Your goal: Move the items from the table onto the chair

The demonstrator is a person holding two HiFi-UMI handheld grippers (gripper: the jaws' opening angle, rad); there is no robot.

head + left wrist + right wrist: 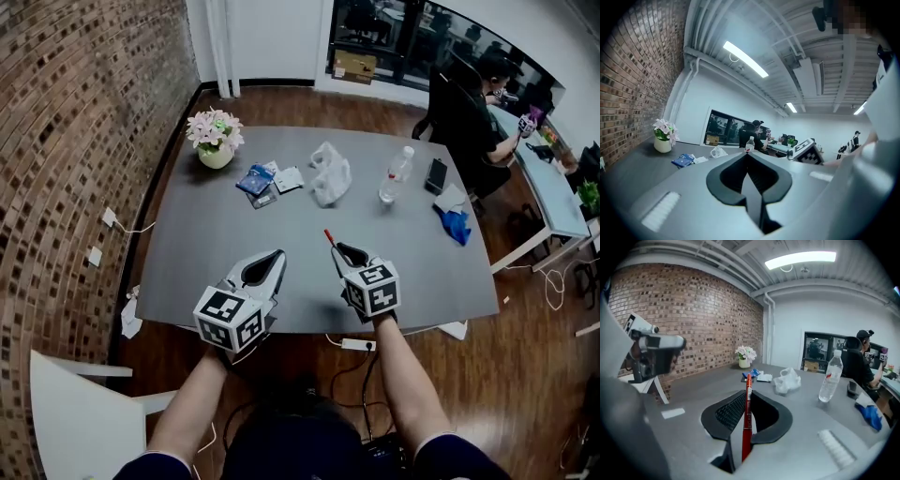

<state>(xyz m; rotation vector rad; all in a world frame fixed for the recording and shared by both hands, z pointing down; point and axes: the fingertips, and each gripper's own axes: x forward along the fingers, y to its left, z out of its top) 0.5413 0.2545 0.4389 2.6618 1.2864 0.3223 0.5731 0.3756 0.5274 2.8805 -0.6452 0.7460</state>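
Note:
My right gripper (337, 251) is shut on a red pen (329, 236) that sticks up between its jaws, clear in the right gripper view (747, 418). It hovers over the near half of the grey table (234, 272). My left gripper (274, 259) is beside it, shut, with nothing in it (748, 158). On the far half lie blue packets (255, 178), a white packet (289, 178), a crumpled white plastic bag (330, 173), a water bottle (397, 175), a black phone (436, 175), a white tissue (450, 197) and a blue cloth (455, 226). A white chair (75, 412) stands at my lower left.
A pot of pink flowers (215, 141) stands at the table's far left corner. A brick wall (66, 141) runs along the left. A person (483, 108) sits at another desk beyond the table's far right corner. Cables (352, 361) hang under the near table edge.

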